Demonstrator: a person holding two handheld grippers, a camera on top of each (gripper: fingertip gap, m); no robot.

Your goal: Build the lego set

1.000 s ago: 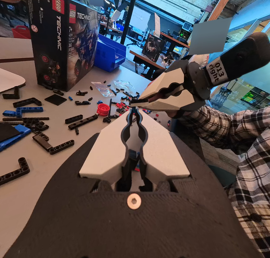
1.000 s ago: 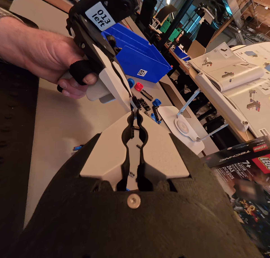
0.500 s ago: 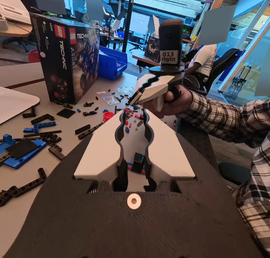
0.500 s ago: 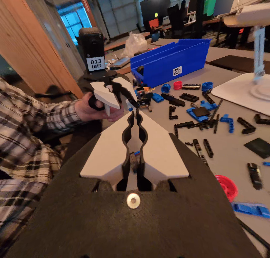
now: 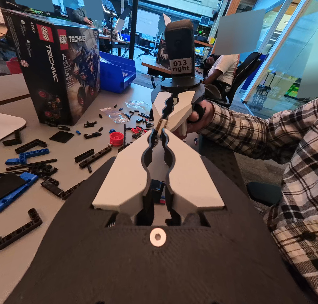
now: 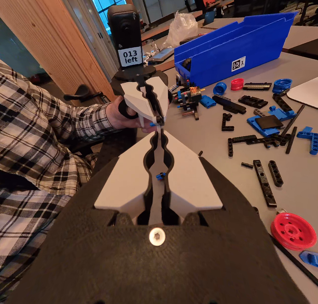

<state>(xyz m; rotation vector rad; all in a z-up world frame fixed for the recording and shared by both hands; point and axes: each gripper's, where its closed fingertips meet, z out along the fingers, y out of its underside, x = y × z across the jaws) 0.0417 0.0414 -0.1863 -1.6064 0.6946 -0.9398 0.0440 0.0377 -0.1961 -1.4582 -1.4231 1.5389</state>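
Black and blue Technic beams (image 5: 93, 156) lie scattered over the grey table (image 5: 68, 151). They run from the Lego box (image 5: 56, 68), which stands upright toward the far left corner, across to a red wheel hub (image 5: 116, 138) nearer the middle. A blue bin (image 5: 117, 75) sits behind the box at the far edge. In the right wrist view a partly built assembly (image 6: 189, 95) rests on the table just in front of a blue bin.

Above the near edge, right of the loose parts, the two tools meet tip to tip in the air. The left gripper (image 5: 158, 133) has its jaws drawn nearly together. From the right wrist view it pinches a small black connector (image 6: 160, 119) with a blue pin (image 6: 152, 124) sticking out to one side. The right gripper (image 5: 161, 121) is clamped at its very tips on a small pale piece (image 5: 160, 123), whose free end touches or almost touches the connector.

This looks like a joining step, with one small part being mated to another off the table. Whether the pale piece is already seated cannot be told, as the contact is tiny and partly hidden by the fingertips. The next move would call for lining the piece up square with the connector's hole. Then it needs a straight push along that axis, with both grips firm so that neither part pivots or slips out.
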